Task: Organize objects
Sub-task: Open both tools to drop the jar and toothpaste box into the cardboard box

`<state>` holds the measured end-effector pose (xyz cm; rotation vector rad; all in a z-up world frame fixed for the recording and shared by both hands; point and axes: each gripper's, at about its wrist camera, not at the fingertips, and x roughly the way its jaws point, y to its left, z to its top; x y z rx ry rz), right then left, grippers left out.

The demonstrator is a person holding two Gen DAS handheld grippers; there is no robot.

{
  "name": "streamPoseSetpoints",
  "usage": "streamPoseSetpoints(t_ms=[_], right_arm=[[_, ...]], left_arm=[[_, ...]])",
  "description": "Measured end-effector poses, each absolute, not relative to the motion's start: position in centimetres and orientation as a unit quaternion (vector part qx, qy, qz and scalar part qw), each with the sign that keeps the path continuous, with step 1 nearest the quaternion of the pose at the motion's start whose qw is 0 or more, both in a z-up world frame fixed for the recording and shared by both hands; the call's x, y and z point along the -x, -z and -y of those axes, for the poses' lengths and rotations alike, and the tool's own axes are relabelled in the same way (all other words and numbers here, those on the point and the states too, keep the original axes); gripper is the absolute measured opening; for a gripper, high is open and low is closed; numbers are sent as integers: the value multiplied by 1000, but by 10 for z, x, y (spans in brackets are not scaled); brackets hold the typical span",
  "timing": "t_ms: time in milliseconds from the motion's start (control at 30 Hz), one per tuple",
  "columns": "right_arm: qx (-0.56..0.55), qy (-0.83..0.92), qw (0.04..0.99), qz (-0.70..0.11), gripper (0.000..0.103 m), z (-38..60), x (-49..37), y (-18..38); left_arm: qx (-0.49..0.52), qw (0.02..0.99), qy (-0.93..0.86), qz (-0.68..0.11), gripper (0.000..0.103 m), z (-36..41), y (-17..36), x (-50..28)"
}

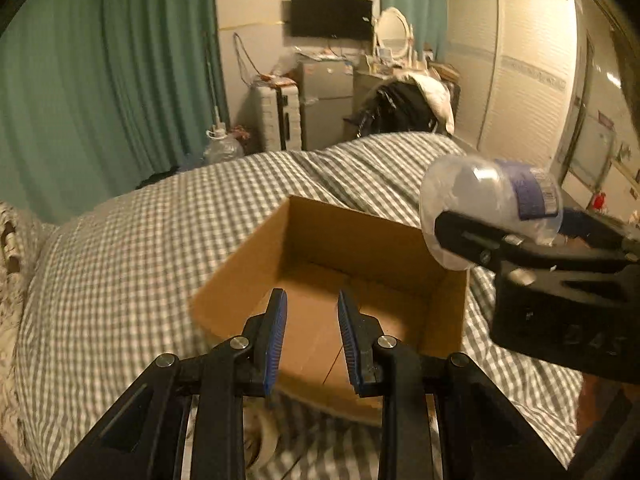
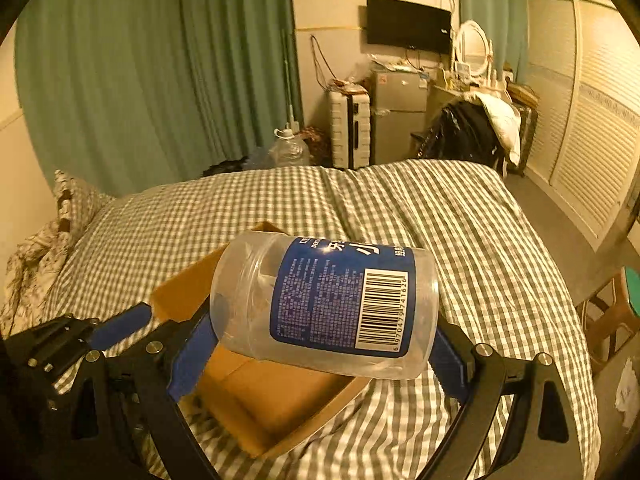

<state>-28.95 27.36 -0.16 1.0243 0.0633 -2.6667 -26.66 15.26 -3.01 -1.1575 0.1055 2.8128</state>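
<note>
An open cardboard box (image 1: pixel 352 248) sits on the checked bed cover; it also shows in the right wrist view (image 2: pixel 272 400). My right gripper (image 2: pixel 320 348) is shut on a clear plastic jar with a blue label (image 2: pixel 324 300), held on its side above the box's right edge. In the left wrist view the jar (image 1: pixel 492 200) and right gripper (image 1: pixel 520 240) hang at the right, over the box's rim. My left gripper (image 1: pixel 312 336) is open and empty, just above the box's near edge, and its blue finger (image 2: pixel 120 326) shows in the right wrist view.
The bed (image 1: pixel 140 240) with its grey checked cover fills the scene. A crumpled pillow (image 2: pixel 48 240) lies at the left. Beyond the bed stand a suitcase (image 2: pixel 350 128), a small fridge (image 2: pixel 398 116), a chair piled with clothes (image 2: pixel 472 128) and a water jug (image 2: pixel 288 148).
</note>
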Motion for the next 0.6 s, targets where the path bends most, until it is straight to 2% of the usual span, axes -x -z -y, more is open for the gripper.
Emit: streamPoseSetpoints(t_ms=[100, 133, 167, 200, 233, 267, 467, 600], right_arm=[[-357, 923, 143, -12, 93, -281, 303, 10], [-355, 924, 143, -6, 93, -283, 307, 13], [-353, 925, 141, -1, 93, -285, 309, 14], [-347, 928, 139, 2, 95, -287, 308, 15], [-339, 931, 136, 1, 98, -289, 308, 13], [-331, 934, 130, -3, 100, -289, 305, 11], [-306, 943, 127, 1, 101, -291, 278, -18], [-271, 953, 135, -18, 103, -280, 237, -54]], left_arm=[[391, 62, -918, -30, 29, -157, 44, 281], [394, 68, -916, -30, 35, -158, 47, 282], [396, 68, -915, -36, 45, -158, 49, 283], [395, 63, -916, -40, 71, -159, 50, 283], [390, 53, -918, -43, 87, -158, 49, 280], [382, 48, -922, -43, 90, -156, 47, 275], [368, 29, -929, -35, 90, -136, 18, 244], [339, 4, -940, -28, 92, -111, -14, 205]])
